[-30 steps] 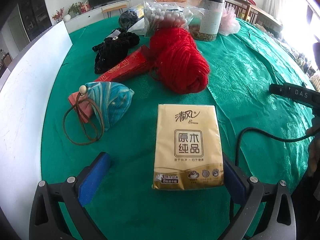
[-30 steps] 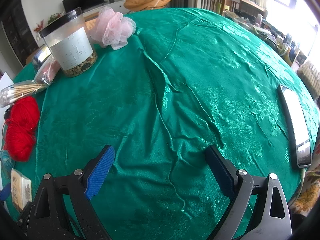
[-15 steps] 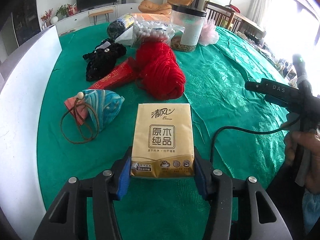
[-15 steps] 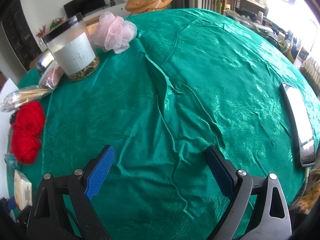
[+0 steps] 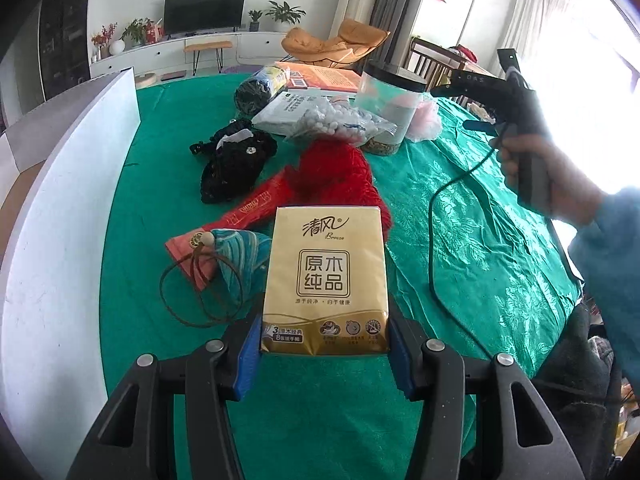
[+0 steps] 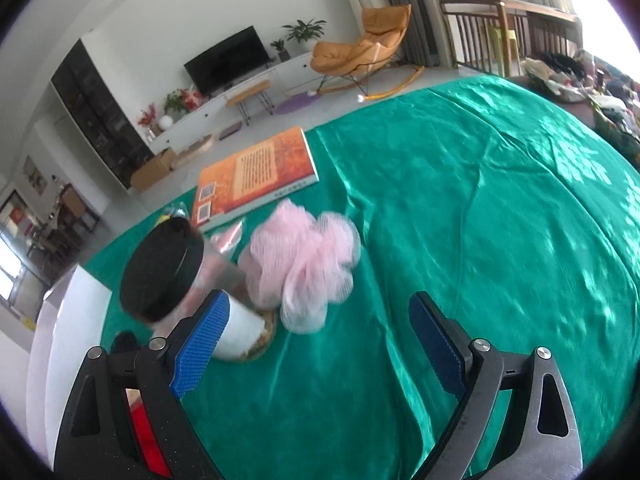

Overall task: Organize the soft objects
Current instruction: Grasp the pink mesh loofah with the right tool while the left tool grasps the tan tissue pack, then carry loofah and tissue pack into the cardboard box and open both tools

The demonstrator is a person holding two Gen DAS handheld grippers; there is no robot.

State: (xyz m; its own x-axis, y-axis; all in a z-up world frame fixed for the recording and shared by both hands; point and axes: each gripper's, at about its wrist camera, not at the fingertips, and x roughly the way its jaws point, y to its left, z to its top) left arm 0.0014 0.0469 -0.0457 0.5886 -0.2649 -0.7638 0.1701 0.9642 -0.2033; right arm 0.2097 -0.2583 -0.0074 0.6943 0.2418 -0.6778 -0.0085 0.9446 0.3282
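Observation:
My left gripper (image 5: 325,350) is shut on a gold tissue pack (image 5: 326,280), lifted clear of the green tablecloth (image 5: 460,240). Behind the pack lie a teal and pink pouch (image 5: 224,256) with a brown cord, a red yarn skein (image 5: 340,168), a red packet (image 5: 252,208) and a black knitted item (image 5: 232,164). My right gripper (image 6: 316,340) is open with nothing between its fingers; a pink mesh pouf (image 6: 304,264) lies just beyond them. In the left wrist view the right gripper's body (image 5: 516,100) shows at the upper right, held by a hand (image 5: 532,168).
A clear jar with a black lid (image 6: 176,276) stands left of the pouf. An orange book (image 6: 256,172), a bag of white balls (image 5: 340,120) and a dark bundle (image 5: 256,88) sit at the table's far side. A white board (image 5: 52,240) runs along the left edge.
My left gripper closed on the tissue pack and raised it off the cloth. My right gripper swung up and left, from facing bare cloth to facing the jar and pink pouf.

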